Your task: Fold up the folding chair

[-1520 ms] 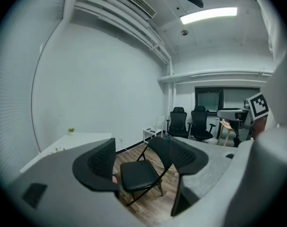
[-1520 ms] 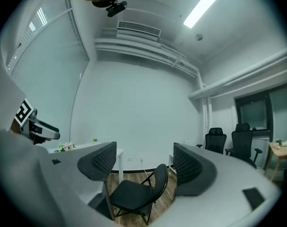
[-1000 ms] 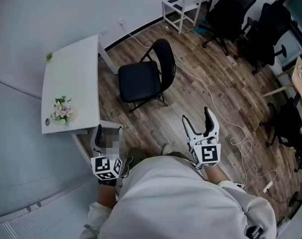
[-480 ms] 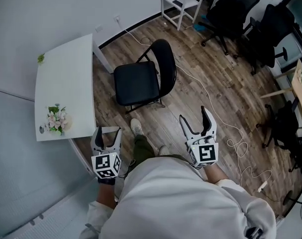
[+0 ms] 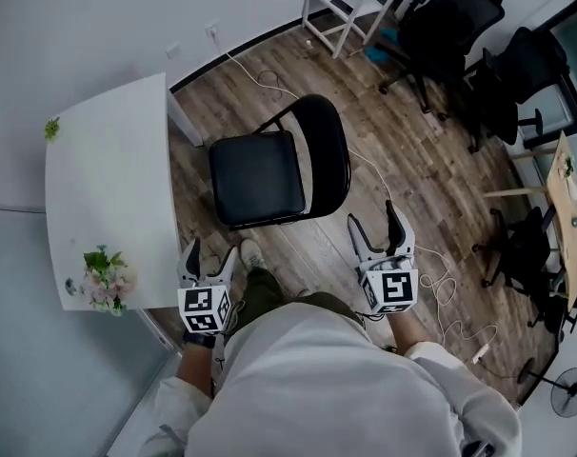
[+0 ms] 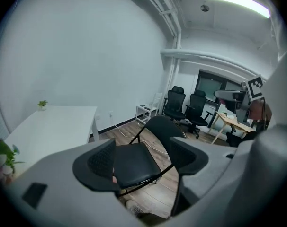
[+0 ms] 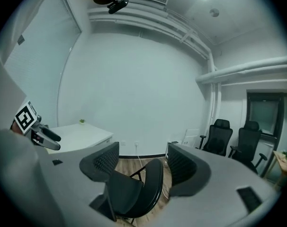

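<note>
Wood floor (image 5: 412,188): the chair (image 5: 260,174) stands unfolded beside the desk (image 5: 98,179), ahead of both grippers. The left gripper (image 5: 210,253) fingers gape empty; the right gripper (image 5: 374,219) fingers are closing on nothing. Stiff, probably light frame: take backrest top and seat front.

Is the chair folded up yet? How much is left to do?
Not yet. Nothing looks done: the chair stands open, seat flat. Right now both grippers hang just short of it. The left gripper is open and empty. The right gripper is empty too, its jaws closing a little on nothing. Neither touches the chair. Left to do: take hold of it and fold the seat up against the back.
</note>
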A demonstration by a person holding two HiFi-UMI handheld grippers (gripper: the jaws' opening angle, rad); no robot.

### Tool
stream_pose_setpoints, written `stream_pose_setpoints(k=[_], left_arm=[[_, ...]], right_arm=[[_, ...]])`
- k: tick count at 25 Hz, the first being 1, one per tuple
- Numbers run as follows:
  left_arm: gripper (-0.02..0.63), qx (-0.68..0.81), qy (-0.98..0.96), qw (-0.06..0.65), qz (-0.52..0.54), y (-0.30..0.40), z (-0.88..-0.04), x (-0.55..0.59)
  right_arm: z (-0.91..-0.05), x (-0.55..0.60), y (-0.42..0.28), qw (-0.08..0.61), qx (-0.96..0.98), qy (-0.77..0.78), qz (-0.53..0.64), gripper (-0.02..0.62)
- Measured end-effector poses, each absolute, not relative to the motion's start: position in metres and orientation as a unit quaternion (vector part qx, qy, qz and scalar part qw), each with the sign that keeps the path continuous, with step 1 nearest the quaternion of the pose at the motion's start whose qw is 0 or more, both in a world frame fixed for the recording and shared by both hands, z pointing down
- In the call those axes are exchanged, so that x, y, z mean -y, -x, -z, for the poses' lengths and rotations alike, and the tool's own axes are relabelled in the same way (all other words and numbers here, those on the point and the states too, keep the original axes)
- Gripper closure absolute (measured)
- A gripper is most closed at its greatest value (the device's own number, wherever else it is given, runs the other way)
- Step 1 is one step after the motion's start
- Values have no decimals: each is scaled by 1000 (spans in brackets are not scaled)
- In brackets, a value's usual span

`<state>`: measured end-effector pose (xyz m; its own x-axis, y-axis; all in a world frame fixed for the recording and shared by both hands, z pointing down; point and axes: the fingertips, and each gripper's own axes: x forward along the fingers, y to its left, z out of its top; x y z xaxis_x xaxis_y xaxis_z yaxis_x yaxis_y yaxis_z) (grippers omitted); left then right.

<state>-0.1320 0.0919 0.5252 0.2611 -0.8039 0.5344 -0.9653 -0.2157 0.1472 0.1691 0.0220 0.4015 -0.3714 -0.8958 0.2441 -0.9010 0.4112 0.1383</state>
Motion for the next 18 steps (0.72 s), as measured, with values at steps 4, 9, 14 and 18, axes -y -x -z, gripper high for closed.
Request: stream_pose_setpoints(k=[4,9,14,18], left_arm=[[249,560,-763,255,-196,141,-551,-55],[249,552,-753,287,-216,145,-590,-18],[249,555,-729,325,-237,144,-643,12],[249,544,-703,368,-271,139,-708,23]], right_arm=[[-409,33,-161,155,820,-552,-14,265],[-431,98,-162,170,815,-554,-15,270],[-475,161,-173,190,818,-542,-40,279],[-524,212,-184,210,820,-526,-85,287]])
